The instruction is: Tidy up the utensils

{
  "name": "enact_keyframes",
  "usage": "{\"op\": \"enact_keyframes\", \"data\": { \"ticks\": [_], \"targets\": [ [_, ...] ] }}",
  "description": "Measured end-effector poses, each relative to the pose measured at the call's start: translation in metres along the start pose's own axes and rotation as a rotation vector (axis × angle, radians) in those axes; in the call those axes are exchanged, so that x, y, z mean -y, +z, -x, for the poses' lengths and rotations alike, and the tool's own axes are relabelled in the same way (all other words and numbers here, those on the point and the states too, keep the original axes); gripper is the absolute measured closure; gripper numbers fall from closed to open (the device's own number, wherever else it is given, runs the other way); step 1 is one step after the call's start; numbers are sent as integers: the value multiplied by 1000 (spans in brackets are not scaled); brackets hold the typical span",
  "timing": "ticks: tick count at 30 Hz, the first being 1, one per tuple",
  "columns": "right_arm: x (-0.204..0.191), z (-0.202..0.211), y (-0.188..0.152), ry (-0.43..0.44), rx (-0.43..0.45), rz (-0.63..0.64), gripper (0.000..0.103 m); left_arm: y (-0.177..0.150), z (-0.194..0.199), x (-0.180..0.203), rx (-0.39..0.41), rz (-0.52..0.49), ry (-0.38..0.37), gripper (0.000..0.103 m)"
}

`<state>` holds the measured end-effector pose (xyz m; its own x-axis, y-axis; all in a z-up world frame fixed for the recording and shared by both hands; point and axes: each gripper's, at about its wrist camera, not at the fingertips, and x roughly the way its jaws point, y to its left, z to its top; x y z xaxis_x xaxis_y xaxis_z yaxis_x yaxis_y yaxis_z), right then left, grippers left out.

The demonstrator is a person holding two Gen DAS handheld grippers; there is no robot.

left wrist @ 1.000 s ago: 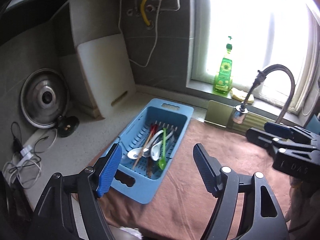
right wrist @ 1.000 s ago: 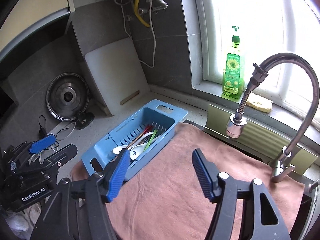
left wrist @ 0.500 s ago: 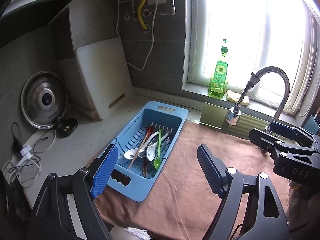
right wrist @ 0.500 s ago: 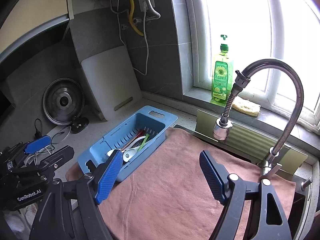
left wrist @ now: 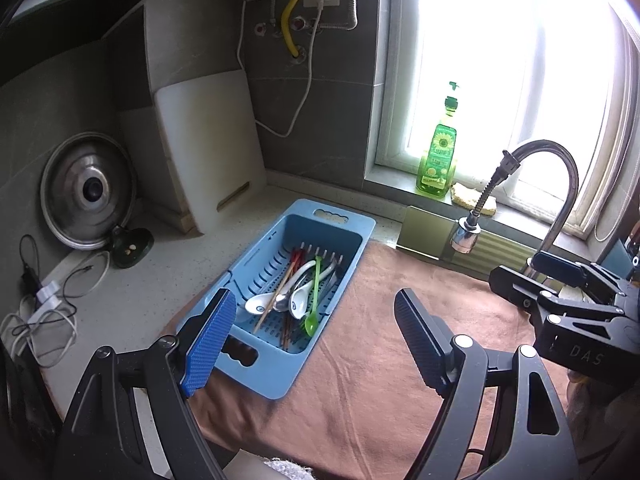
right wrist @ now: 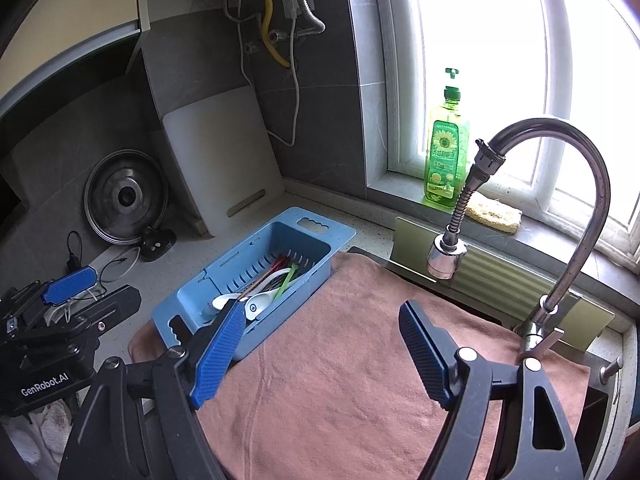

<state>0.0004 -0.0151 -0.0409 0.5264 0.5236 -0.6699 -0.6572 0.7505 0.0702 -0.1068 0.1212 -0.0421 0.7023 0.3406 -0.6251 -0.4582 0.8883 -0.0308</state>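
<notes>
Both my grippers, left [left wrist: 316, 336] and right [right wrist: 324, 344], gape with nothing between their pads, low in frame over the brown towel [left wrist: 360, 392]; utensils [left wrist: 296, 296] lie in the blue basket [left wrist: 280, 376] at centre.

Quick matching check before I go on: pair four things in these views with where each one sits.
Things:
1. green spoon
2. soap bottle
3. cutting board
4. pot lid

Places:
A. on the windowsill
B. in the blue basket
C. propped against the left wall
D. leaning in the corner

Pairs: 1-B, 2-A, 3-D, 4-C
</notes>
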Motion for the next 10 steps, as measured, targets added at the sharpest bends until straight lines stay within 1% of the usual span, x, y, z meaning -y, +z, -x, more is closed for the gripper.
{"op": "enact_keyframes", "data": {
  "ticks": [5,7,10],
  "targets": [
    [1,-2,-1,-5,-2,-1,27,0,-1,-4,-1,25,2,21],
    [3,-3,-1,-6,-4,-6,27,0,-3,-6,-2,31,-15,21],
    [5,-6,-2,-5,-11,-7,27,0,-4,-5,0,23,13,21]
  ]
}}
